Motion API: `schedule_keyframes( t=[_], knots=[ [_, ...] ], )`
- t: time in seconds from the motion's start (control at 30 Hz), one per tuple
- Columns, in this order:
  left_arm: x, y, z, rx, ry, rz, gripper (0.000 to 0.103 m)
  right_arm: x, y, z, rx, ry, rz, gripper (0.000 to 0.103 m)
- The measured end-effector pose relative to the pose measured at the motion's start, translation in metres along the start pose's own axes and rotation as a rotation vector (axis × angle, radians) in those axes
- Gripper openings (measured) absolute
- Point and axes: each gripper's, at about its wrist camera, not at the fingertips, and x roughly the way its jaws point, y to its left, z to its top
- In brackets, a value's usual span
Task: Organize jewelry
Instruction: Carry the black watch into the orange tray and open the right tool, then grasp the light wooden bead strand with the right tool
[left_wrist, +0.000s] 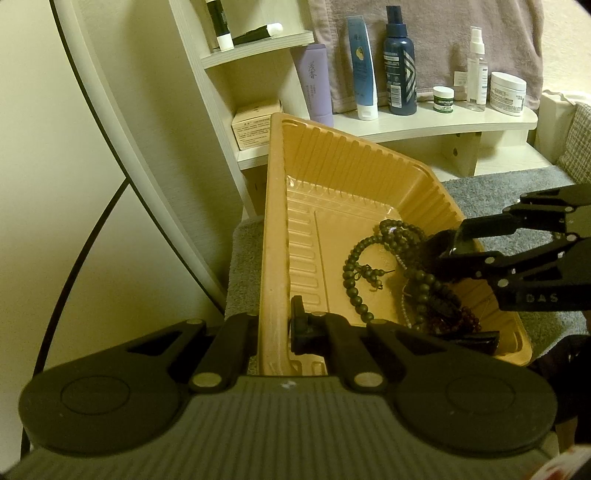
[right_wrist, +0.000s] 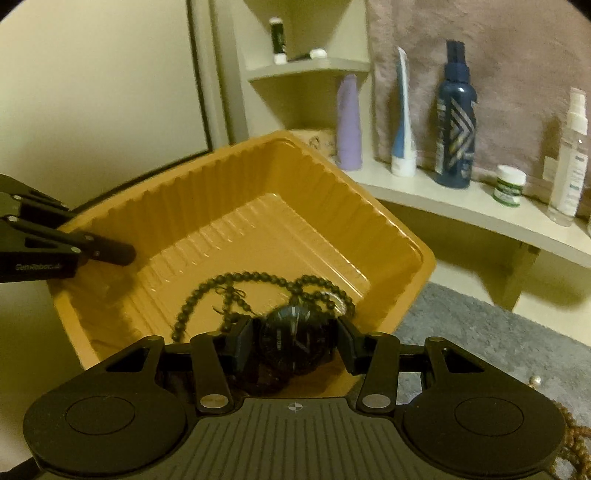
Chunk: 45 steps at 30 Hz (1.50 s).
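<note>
An orange plastic tray (left_wrist: 332, 173) sits tilted on grey carpet; it also shows in the right wrist view (right_wrist: 207, 206). My left gripper (left_wrist: 273, 328) is shut on the tray's near-left rim. Dark bead strings (left_wrist: 369, 266) lie in the tray, with dark red beads (left_wrist: 454, 317) beside them. My right gripper (right_wrist: 295, 343) is over the tray's near side, its fingers on either side of a black wristwatch (right_wrist: 293, 338). In the left wrist view the right gripper (left_wrist: 447, 254) reaches in over the tray's right wall. The dark beads (right_wrist: 258, 284) lie just beyond the watch.
A pale corner shelf (left_wrist: 424, 125) behind the tray holds bottles, tubes and jars, with a towel (left_wrist: 424, 48) hung behind. A mirror frame (left_wrist: 110, 122) stands at left. Brown beads (right_wrist: 576, 439) and a small pearl (right_wrist: 535, 379) lie on the carpet at right.
</note>
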Motion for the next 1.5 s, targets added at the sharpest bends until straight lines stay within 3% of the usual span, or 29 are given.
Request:
schedule_keyframes(
  t=[0.1, 0.3, 0.8, 1.2, 1.5],
  knots=[
    [-0.001, 0.0, 0.001, 0.001, -0.002, -0.001, 0.003, -0.009, -0.002, 0.0, 0.003, -0.044, -0.023, 0.066],
    [-0.002, -0.001, 0.0, 0.001, -0.005, 0.001, 0.003, -0.028, -0.014, -0.01, 0.058, -0.063, -0.088, 0.067],
    [-0.002, -0.002, 0.0, 0.003, -0.009, 0.003, 0.003, -0.081, -0.062, -0.073, 0.287, -0.032, -0.324, 0.067],
    [-0.003, -0.003, 0.001, 0.007, -0.012, 0.004, 0.004, -0.104, -0.089, -0.084, 0.265, -0.032, -0.483, 0.066],
    [-0.003, -0.004, 0.001, 0.007, -0.012, 0.005, 0.004, -0.087, -0.095, -0.077, 0.108, 0.046, -0.499, 0.029]
  ],
)
